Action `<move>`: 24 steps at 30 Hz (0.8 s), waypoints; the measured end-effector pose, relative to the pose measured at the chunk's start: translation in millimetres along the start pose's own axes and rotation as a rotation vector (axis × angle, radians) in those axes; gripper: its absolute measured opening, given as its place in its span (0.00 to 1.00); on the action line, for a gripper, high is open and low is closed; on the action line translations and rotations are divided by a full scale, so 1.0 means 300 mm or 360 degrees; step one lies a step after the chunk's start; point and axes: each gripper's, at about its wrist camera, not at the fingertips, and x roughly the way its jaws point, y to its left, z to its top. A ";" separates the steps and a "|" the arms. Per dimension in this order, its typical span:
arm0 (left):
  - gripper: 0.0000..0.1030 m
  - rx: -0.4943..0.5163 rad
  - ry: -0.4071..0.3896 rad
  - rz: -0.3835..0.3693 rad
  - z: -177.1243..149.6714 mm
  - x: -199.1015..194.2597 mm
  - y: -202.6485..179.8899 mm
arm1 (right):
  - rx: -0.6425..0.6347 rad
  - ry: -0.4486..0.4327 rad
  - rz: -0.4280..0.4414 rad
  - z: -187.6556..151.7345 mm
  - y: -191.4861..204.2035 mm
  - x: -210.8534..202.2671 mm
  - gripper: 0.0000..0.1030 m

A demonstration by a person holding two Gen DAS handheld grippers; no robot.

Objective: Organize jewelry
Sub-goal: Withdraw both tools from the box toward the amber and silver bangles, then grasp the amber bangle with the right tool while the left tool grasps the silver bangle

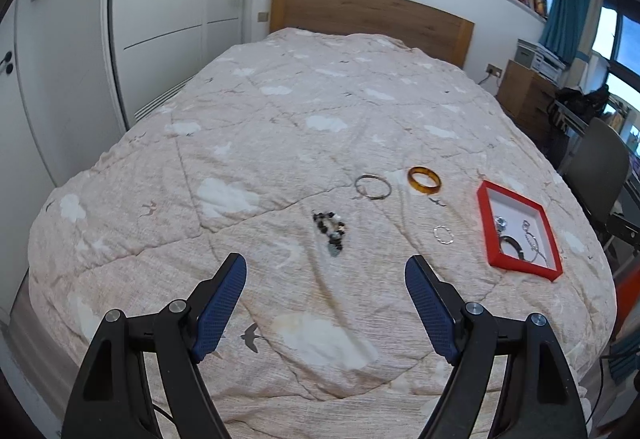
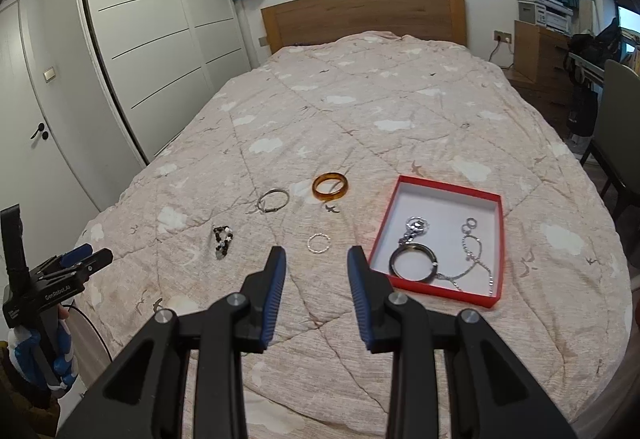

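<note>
A: What do we have on the bed [image 2: 400, 111] right now?

B: We see a red tray [image 2: 500, 239] lying flat on the quilt, toward the right. Inside it we count a dark bangle [image 2: 412, 262], a silver chain [image 2: 472, 251] and a shiny keyring-like piece [image 2: 416, 226]; the chain trails toward the tray's near edge.

A: And the loose pieces?

B: Four lie on the quilt to the left of the tray. The amber bangle [image 2: 330, 186] lies farthest back, with the thin silver bangle [image 2: 273, 200] just to its left. The small silver ring [image 2: 319, 242] lies nearer to us, between the amber bangle and our right tool. The beaded bracelet [image 2: 223, 237] sits bunched up, farthest left.

A: How do our tools stand?

B: Our left tool [image 1: 326, 271] has its blue pads spread wide, with nothing between them; it hangs above the quilt, and the beaded bracelet [image 1: 331, 231] lies just beyond its tips. Our right tool [image 2: 316, 259] is parted more narrowly and also grips nothing; the small ring lies just past its tips, apart from them.

A: Can we see one tool from the other?

B: Yes, the left tool shows at the far left edge of the right wrist view, held up beside the bed.
</note>
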 end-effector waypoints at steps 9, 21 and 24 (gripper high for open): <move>0.79 -0.0041 0.0086 0.0041 0.017 0.128 0.044 | -0.0016 0.0098 0.0088 0.006 0.015 0.156 0.30; 0.79 -0.0034 0.0266 0.0016 0.100 0.426 0.027 | -0.0004 0.0269 0.0125 0.055 -0.011 0.458 0.30; 0.78 0.0000 0.0283 0.0005 0.150 0.522 -0.002 | -0.0005 0.0291 0.0111 0.096 -0.024 0.556 0.30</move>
